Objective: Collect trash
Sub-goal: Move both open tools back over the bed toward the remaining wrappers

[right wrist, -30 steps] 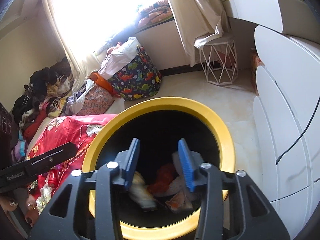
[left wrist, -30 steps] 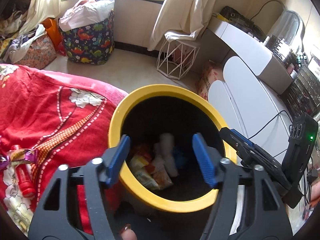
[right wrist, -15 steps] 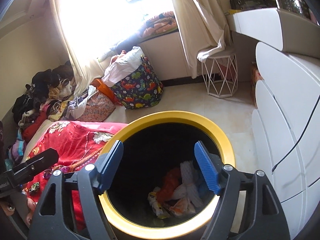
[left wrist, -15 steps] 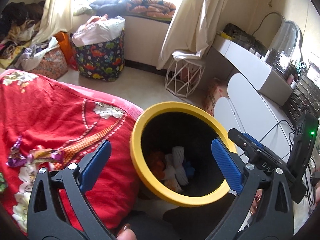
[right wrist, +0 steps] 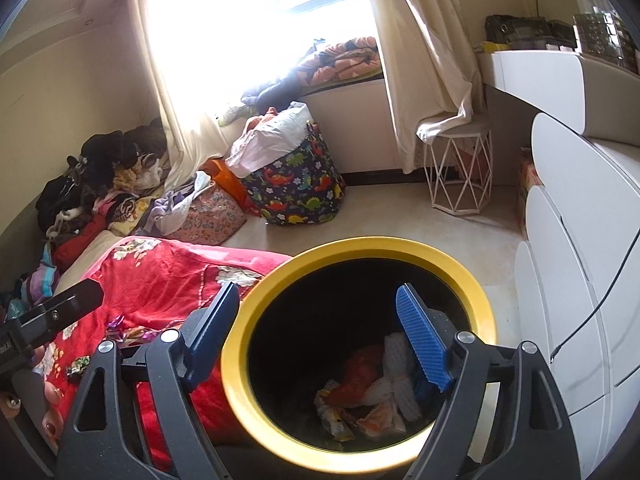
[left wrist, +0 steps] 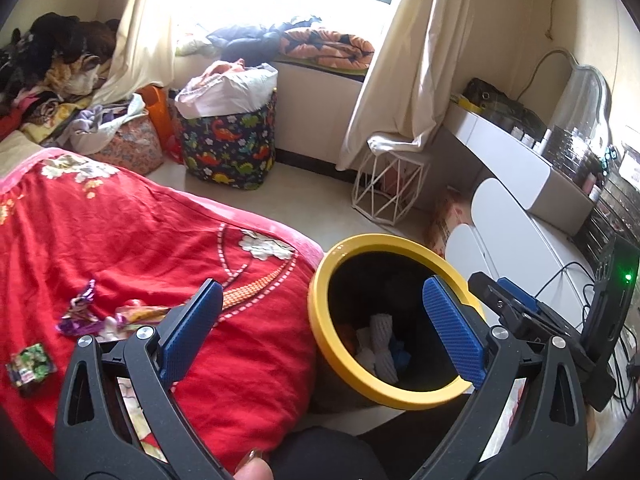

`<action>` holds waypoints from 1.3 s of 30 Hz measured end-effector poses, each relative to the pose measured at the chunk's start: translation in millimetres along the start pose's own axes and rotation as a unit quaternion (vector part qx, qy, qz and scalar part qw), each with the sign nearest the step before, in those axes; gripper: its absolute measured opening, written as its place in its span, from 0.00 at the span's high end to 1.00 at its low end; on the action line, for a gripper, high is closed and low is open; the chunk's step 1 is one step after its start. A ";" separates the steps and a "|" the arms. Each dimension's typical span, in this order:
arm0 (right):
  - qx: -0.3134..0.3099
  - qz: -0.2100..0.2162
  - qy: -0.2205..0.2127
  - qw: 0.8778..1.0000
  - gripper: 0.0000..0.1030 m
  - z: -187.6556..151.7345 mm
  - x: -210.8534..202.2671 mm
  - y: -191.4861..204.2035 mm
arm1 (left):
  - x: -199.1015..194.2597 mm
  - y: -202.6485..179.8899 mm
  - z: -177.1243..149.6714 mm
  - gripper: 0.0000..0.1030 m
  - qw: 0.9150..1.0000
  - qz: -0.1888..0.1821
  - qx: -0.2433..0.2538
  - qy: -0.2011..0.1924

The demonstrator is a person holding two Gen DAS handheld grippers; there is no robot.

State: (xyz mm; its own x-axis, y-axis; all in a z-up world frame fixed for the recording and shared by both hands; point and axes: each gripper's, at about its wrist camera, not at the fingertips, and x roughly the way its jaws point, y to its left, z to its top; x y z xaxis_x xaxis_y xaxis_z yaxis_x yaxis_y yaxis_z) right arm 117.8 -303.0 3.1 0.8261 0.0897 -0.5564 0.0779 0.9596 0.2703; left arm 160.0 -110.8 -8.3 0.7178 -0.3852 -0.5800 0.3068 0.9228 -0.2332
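Both grippers have risen from the yellow-rimmed black bin (right wrist: 360, 248) and spread wide, empty: left gripper (left wrist: 320, 332), right gripper (right wrist: 316, 340); purple foil wrappers (left wrist: 92, 316) remain on the red floral bedspread (left wrist: 140, 232)

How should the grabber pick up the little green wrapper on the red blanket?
Take the green wrapper from straight above, with the left gripper, which is open and nearer. It lies flat and alone on the red blanket, apart from the purple wrappers. Probably best to pinch across its short sides, so the soft blanket gives and the fingers close on its edges.
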 end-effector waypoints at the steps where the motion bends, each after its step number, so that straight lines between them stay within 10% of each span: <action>1: -0.003 0.002 -0.001 1.000 0.20 0.2 -0.6 2.7 | -2.2 2.7 0.4 0.11 1.000 0.002 -0.003 -0.002; 39: -0.112 0.085 0.037 0.989 0.15 -10.4 26.5 114.1 | -52.9 116.3 -8.1 0.11 0.990 0.106 -0.076 -0.046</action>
State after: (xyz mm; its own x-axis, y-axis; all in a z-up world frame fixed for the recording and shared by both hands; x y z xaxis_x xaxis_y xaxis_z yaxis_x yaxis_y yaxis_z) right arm 142.8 -188.4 11.0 0.7731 0.2661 -0.5758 -0.1911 0.9633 0.1887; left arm 152.6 17.0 -11.1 0.8124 -0.1759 -0.5560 0.0510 0.9712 -0.2327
